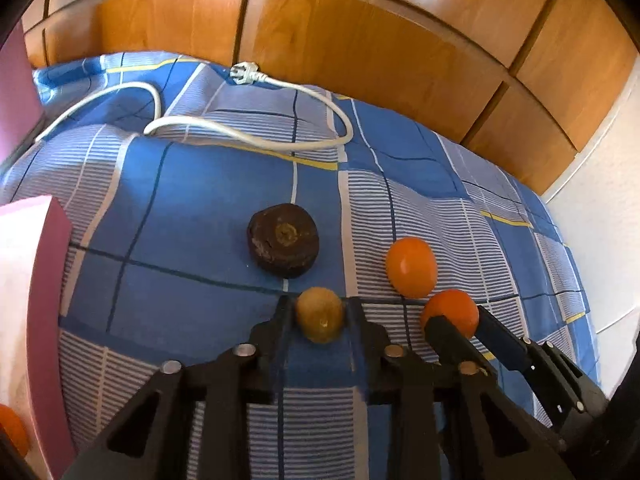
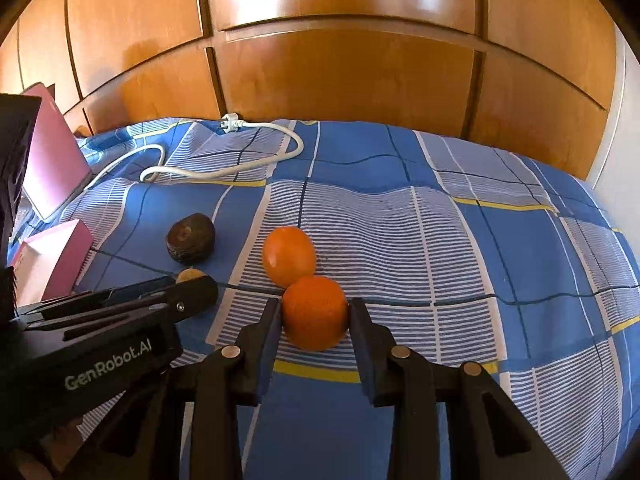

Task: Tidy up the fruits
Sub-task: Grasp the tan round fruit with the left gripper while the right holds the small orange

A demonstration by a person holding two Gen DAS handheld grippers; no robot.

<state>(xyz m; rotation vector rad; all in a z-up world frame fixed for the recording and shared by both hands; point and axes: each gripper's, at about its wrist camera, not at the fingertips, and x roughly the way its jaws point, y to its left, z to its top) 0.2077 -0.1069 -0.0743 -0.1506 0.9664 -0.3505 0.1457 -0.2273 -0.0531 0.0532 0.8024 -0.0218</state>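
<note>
On the blue checked bedspread, my left gripper (image 1: 319,307) has its fingers on both sides of a small yellow-brown kiwi (image 1: 319,314), touching it. My right gripper (image 2: 315,305) is shut on a dark orange (image 2: 315,312), also seen in the left wrist view (image 1: 454,310). A second, lighter orange (image 2: 289,256) lies just beyond it (image 1: 411,267). A dark brown wrinkled fruit (image 1: 283,240) lies further back left (image 2: 191,242). The kiwi (image 2: 189,275) is mostly hidden behind the left gripper in the right wrist view.
A pink box (image 1: 36,300) stands at the left with an orange (image 1: 12,428) at its foot; it also shows in the right wrist view (image 2: 52,264). A white power cord with plug (image 1: 244,74) loops across the back of the bed. Wooden wardrobe doors (image 2: 340,72) rise behind.
</note>
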